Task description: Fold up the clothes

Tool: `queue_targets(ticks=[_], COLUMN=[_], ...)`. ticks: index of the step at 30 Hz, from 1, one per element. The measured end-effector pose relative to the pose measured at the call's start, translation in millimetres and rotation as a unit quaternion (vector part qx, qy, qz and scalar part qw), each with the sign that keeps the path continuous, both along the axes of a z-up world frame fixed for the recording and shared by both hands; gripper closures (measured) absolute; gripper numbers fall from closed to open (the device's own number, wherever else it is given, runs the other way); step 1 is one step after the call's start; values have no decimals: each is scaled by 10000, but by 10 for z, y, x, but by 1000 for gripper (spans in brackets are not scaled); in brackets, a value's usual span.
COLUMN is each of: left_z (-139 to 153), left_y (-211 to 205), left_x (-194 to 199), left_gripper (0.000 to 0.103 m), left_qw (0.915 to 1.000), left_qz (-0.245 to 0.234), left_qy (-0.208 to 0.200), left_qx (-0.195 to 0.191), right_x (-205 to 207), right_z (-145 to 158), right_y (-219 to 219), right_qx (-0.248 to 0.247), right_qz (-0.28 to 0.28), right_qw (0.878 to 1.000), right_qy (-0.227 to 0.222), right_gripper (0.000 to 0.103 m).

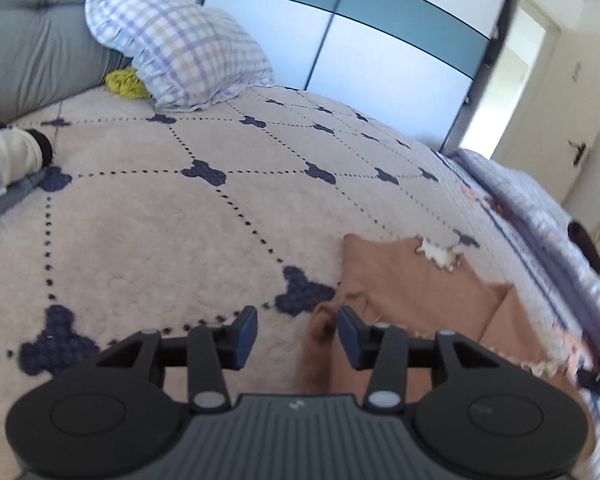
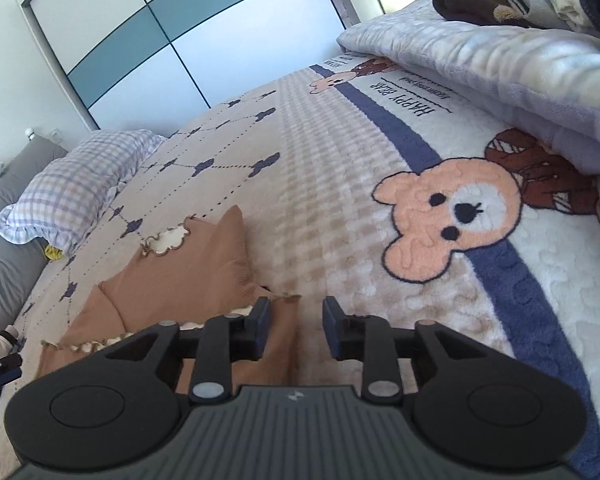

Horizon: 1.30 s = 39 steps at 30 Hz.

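Left-wrist view, reading from the left: a grey padded headboard [image 1: 40, 36] and a checked pillow [image 1: 180, 46] are lying at the far end of the bed, whose pink quilted blanket [image 1: 160, 220] is filling the middle of the view. Low in the centre, the left gripper [image 1: 297, 338] is standing with its jaws parted and nothing pressed between the pads; a bunched brown corner of the garment is lying in the gap, nearer the right pad and apparently loose. The brown garment [image 1: 412, 280], trimmed with a cream scalloped edge, is spreading to the right of that gripper, flat on the blanket and folded over on itself. Right-wrist view, again from the left: the same garment [image 2: 172, 276] is lying left of centre, its frilled hem running beneath the left finger. The right gripper [image 2: 295, 330] is likewise released, its jaws apart and gripping nothing, with a strip of brown cloth and the blanket showing through the gap. To the right, a bear motif [image 2: 452, 220] is decorating the blanket, and a rolled pale quilt [image 2: 520, 72] is resting beyond it. The step in hand appears to be the release after laying one fold. The next move is probably calling for fresh grips on two edges or corners, taken evenly so the following fold is landing square.
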<state>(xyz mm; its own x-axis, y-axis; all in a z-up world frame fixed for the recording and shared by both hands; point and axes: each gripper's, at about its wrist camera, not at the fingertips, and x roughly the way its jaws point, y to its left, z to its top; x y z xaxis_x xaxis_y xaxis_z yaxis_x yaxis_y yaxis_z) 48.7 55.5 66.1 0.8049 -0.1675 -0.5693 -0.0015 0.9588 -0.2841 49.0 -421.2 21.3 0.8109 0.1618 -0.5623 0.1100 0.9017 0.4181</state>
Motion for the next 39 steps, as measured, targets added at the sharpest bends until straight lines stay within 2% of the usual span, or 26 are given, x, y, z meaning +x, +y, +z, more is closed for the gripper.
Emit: queue_targets(ticks=[3,7,11,14,16,18,19,21,22,25,26,27,28,29,30,31,33,39], left_z=[-77,-103,-144,-112,-124,-181,-216,-275,-291,-324,-329,-334,-336,-332,-324,-319,-313,-142], left_y=[41,-8,-28,62,87,46,9,-76,-128,-292,-346,-401,-438,-466,-481,-456,-379,-237], left_x=[-22,22,-86,-446,-669,-729,-715,-647,-621,-548,-524,-500,-480,-463,-438,-425,-407,-728], left_gripper=[44,25,25,22,14,14,14,14,10,4,4,5,15,23,47,65,78,83], left_qw=[9994,9972,9950,9950,9942,9927,9921,9905,9903,9913,9924,9933,9941,9949,9952,9942,9909,9894], left_qz=[-312,-535,-430,-393,-468,-526,-517,-422,-399,-331,-295,-258,-256,-240,-249,-264,-289,-512], left_qy=[98,202,657,672,604,713,780,895,890,826,805,783,739,731,773,820,908,775], left_qx=[-116,-487,-616,-620,-758,-824,-833,-951,-989,-965,-887,-808,-746,-647,-549,-638,-949,-1118], right_x=[-103,-169,-348,-694,-926,-1040,-1042,-975,-923,-763,-716,-673,-639,-608,-594,-592,-609,-796], right_z=[-95,-197,-226,-271,-345,-422,-440,-433,-430,-481,-487,-490,-494,-501,-499,-489,-435,-126], right_y=[-133,-159,-130,-292,-429,-456,-406,-242,-148,48,108,167,205,234,248,252,280,330], right_qx=[272,708,1158,1576,2072,2479,2499,2249,2165,2260,2173,2059,2000,1966,1974,1987,1876,1404], right_qz=[-60,49,374,354,303,424,499,569,586,555,507,471,417,355,313,283,277,647], right_qw=[9996,9973,9923,9868,9778,9678,9670,9726,9744,9722,9745,9773,9788,9797,9797,9795,9817,9880], right_qy=[46,178,215,94,14,30,78,170,181,249,226,181,170,175,175,182,193,-1], right_gripper=[65,60,56,51,45,45,45,45,44,45,46,54,61,63,68,71,75,80])
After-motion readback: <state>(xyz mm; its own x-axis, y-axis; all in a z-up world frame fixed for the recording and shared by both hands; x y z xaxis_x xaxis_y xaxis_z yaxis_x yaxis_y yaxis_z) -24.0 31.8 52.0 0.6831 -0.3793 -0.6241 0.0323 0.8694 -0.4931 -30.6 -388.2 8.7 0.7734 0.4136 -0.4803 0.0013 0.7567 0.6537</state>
